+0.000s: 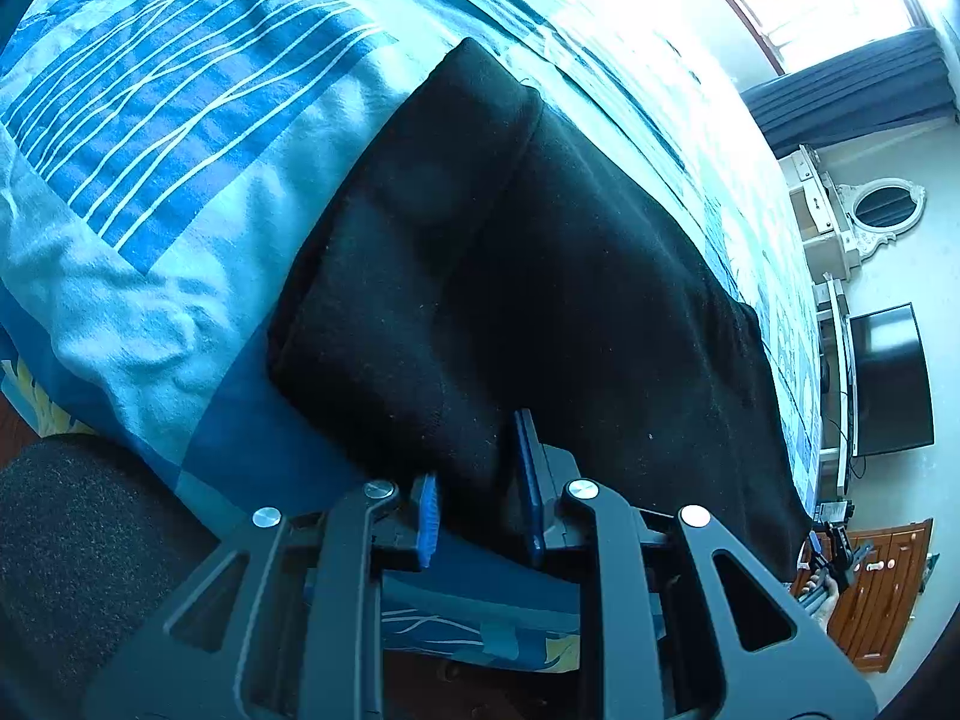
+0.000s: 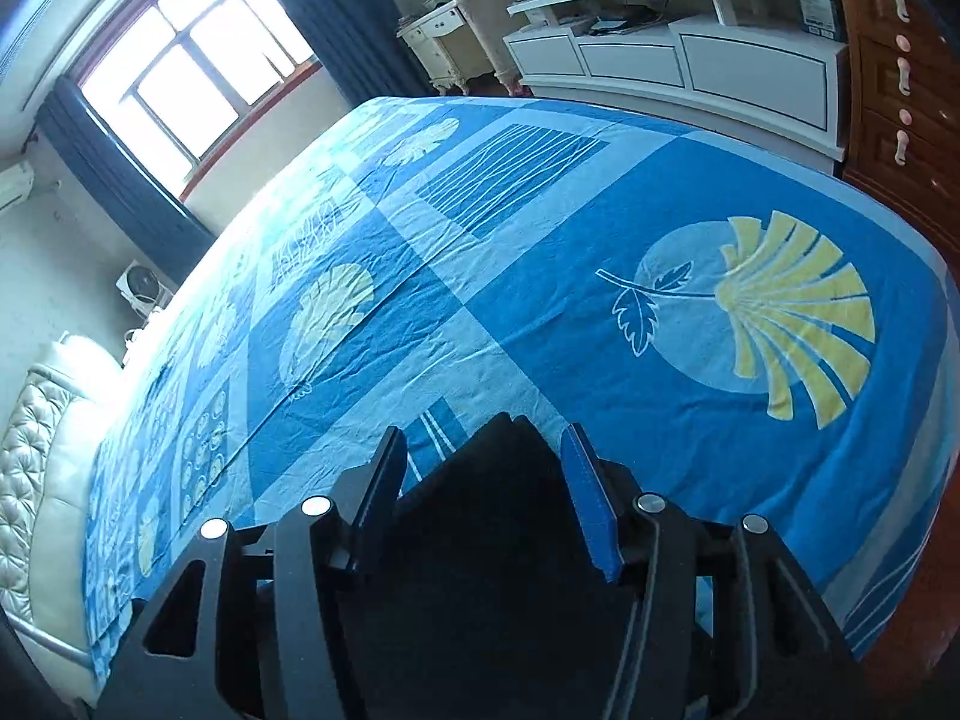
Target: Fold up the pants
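**Black pants lying folded on the blue bedspread**

Black, soft-looking fabric pants [image 1: 540,276] are lying folded in a thick oblong bundle on the blue patchwork-print cotton bedspread [image 1: 156,138], near the edge of the bed closest to the left wrist camera. The left gripper [image 1: 480,492], a black two-finger tool with blue pads, is pointing steeply down at that near edge; its jaws are standing narrowly apart, and a fold of the black cloth is sitting between them, with the pads pinching it.

From the right wrist camera, the right gripper [image 2: 486,468] is hovering over the bedspread with its jaws spread well apart. A peak of the black cloth is rising between the two fingers, but the blue pad [image 2: 591,498] is standing clear of it, so nothing is being gripped there.

Beyond the bed, a bright window with dark blue curtains [image 2: 168,78], a white low cabinet [image 2: 690,60] and a brown wooden chest of drawers [image 2: 900,90] are showing along the walls. A quilted white headboard [image 2: 36,468] is sitting at the far left.
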`<move>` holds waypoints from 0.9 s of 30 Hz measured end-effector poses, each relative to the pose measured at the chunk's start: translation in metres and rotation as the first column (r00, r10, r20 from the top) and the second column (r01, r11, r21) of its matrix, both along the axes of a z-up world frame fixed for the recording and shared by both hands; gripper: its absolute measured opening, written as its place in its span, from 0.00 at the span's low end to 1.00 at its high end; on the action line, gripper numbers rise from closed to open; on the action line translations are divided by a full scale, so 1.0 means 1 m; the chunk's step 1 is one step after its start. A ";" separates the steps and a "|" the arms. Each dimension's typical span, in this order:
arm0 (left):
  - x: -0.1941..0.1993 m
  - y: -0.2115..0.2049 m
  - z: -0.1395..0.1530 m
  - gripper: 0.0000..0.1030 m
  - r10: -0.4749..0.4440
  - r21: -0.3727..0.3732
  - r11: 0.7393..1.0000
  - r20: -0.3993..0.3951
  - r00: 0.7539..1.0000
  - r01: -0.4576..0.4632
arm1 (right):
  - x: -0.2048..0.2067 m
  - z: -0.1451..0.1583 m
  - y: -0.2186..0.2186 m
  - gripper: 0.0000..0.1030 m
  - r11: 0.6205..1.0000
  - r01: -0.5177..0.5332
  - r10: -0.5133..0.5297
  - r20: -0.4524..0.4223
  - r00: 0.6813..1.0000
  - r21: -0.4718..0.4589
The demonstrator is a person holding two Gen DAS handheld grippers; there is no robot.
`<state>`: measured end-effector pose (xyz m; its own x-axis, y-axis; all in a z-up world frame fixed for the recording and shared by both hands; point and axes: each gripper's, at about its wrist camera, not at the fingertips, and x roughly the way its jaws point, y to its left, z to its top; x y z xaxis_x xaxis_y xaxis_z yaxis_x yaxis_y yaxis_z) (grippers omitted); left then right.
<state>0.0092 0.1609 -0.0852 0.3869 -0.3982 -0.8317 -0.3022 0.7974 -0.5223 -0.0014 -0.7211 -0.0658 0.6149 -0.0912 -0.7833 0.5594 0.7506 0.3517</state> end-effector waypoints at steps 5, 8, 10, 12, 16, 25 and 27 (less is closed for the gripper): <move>-0.002 0.001 -0.001 0.21 0.014 -0.013 1.000 0.007 1.000 -0.014 | 0.022 -0.021 0.003 0.22 0.998 -0.047 0.040 -0.155 0.987 -0.044; -0.005 0.000 -0.001 0.21 0.011 0.000 1.000 0.017 1.000 -0.011 | 0.014 -0.014 -0.003 0.17 0.999 -0.028 0.023 -0.099 0.995 -0.046; -0.005 -0.003 0.002 0.21 0.000 0.030 1.000 0.022 1.000 -0.001 | 0.012 -0.012 -0.003 0.17 0.998 -0.011 0.005 -0.091 0.996 -0.068; -0.005 -0.008 0.004 0.21 -0.011 0.065 0.998 0.023 1.000 0.010 | 0.012 -0.023 -0.007 0.16 0.998 0.010 -0.016 -0.108 0.994 -0.057; -0.004 -0.011 0.007 0.21 -0.018 0.086 0.996 0.020 1.000 0.016 | 0.007 -0.037 -0.020 0.18 0.996 0.068 -0.065 -0.052 0.997 0.052; -0.020 -0.033 0.031 0.29 -0.130 0.246 0.963 0.074 0.989 0.108 | -0.050 -0.014 -0.056 0.60 0.948 0.005 -0.054 0.146 0.988 0.318; -0.032 -0.041 0.044 0.45 -0.165 0.286 0.950 0.115 0.980 0.126 | -0.065 -0.017 -0.065 0.60 0.927 0.000 -0.064 0.157 0.986 0.374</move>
